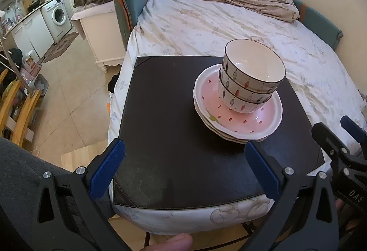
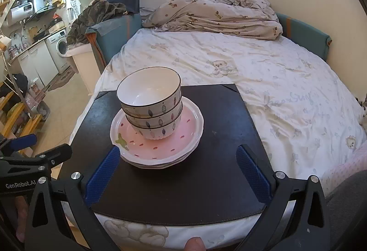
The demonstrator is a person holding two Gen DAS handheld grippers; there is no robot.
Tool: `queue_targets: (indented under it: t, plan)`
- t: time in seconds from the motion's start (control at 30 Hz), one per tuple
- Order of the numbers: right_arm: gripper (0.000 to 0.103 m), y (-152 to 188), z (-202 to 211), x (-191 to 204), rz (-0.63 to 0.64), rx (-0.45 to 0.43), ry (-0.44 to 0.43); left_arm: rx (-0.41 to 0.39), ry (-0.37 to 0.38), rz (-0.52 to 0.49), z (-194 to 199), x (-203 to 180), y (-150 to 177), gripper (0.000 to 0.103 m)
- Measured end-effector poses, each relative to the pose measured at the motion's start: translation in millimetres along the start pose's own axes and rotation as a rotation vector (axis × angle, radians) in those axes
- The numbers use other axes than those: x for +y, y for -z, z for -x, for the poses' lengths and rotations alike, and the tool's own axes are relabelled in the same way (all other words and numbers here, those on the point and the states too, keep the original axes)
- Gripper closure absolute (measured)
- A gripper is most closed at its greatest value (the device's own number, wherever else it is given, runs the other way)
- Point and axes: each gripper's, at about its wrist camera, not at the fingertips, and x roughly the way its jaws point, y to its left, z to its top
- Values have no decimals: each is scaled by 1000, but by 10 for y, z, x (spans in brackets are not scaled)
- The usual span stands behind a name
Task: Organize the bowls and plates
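three bowls [image 1: 251,81] sit nested, one in another, on a pile of pink plates [image 1: 238,122]. the bowls hide the back part of the top plate, and only the rims of the lower plates show. the pile rests on a dark mat [image 1: 174,136] on the bed [image 1: 229,26]. the left gripper [image 1: 184,154] is wide open and holds nothing, near the pile. the right gripper [image 2: 177,156] is wide open too, empty, its left finger beside the plate rim. a quilt [image 2: 218,12] lies bunched far back.
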Motion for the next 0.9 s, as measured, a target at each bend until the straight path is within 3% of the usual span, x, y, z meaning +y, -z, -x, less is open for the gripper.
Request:
queue_targets:
  t: [0.9]
  plan:
    - [0,-5,7,5,0,1,6,-15,6,18,43,51,-43,0]
